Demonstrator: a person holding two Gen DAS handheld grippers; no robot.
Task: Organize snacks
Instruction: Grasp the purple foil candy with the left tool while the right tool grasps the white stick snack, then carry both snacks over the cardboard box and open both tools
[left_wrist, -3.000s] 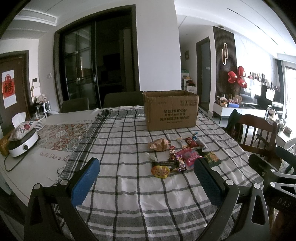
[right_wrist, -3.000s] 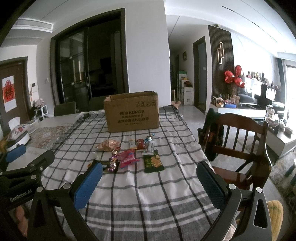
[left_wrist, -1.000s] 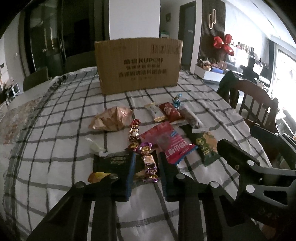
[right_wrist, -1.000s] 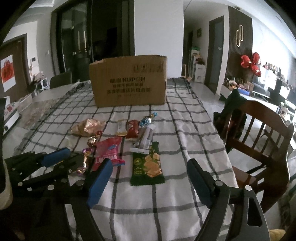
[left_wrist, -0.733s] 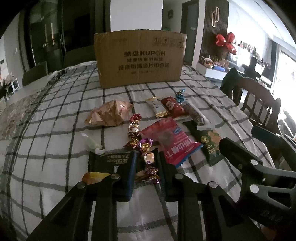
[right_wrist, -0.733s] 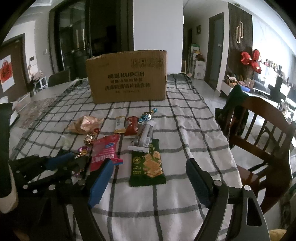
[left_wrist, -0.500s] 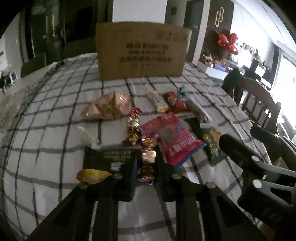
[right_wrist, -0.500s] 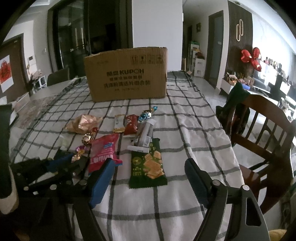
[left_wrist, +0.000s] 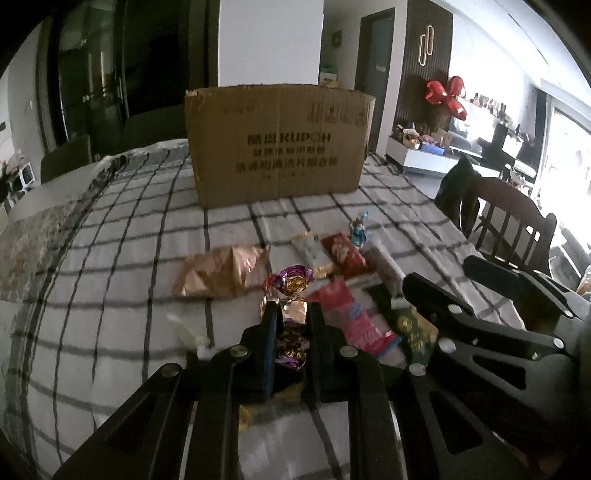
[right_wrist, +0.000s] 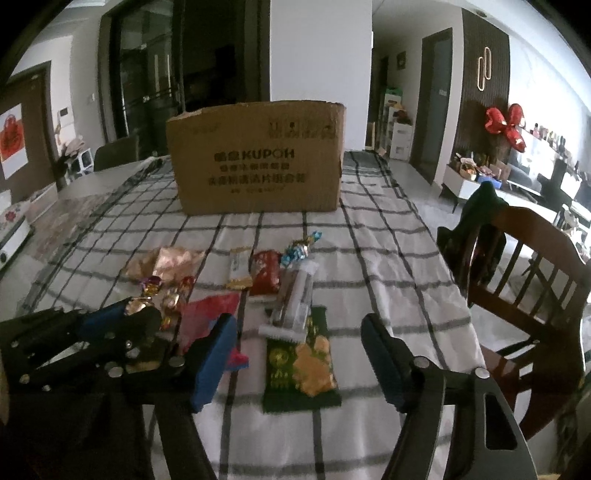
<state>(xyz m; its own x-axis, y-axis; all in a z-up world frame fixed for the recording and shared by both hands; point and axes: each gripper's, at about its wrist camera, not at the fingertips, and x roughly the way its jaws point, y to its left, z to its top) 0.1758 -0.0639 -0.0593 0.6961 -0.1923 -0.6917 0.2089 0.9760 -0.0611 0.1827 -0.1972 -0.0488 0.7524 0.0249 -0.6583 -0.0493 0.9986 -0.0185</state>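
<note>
Foil-wrapped candy string (left_wrist: 291, 314) pinched in left jaws; right jaws, closing, apparently straddle green cracker packet (right_wrist: 299, 369).

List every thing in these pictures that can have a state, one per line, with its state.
Left gripper: jaws shut on the string of foil-wrapped candies.
Right gripper: jaws have just been closing, open, astride the green cracker packet, not pressing it.
Cardboard box: upright; top not visible.
Green cracker packet: lying flat on the checked cloth.

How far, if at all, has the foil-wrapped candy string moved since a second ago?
Yes: the candy string, clamped in the left gripper, has lifted off the checked tablecloth toward the cardboard box.
</note>
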